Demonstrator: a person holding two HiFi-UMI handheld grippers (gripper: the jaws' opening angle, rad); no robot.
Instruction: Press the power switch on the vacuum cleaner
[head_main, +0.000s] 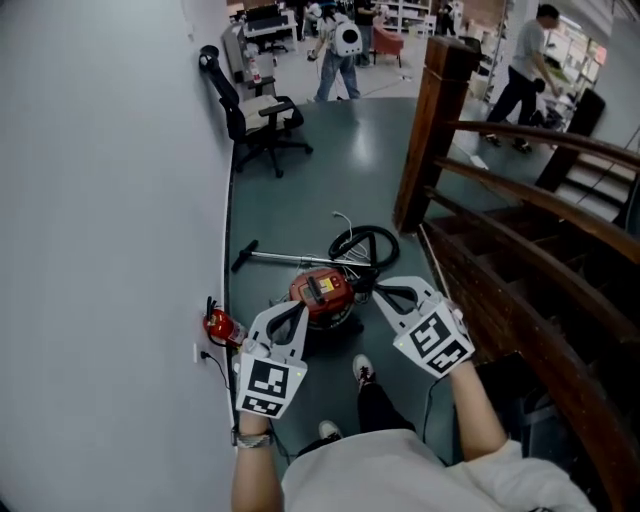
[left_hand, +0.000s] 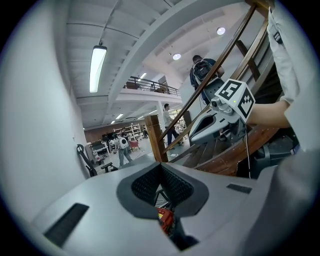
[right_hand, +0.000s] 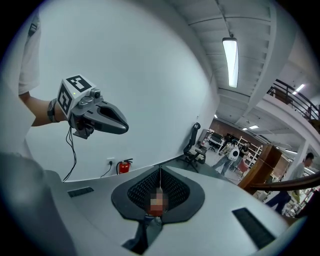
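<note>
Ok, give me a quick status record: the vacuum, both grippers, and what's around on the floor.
vacuum cleaner: red canister, on the floor near the wall
hose: coiled behind the canister
wand: lying flat on the floor
left gripper: jaws together, empty, held in the air
right gripper: jaws together, empty, held in the air
power switch: too small to make out
fire extinguisher: at the wall, left of the canister
staircase: wooden, on the right
</note>
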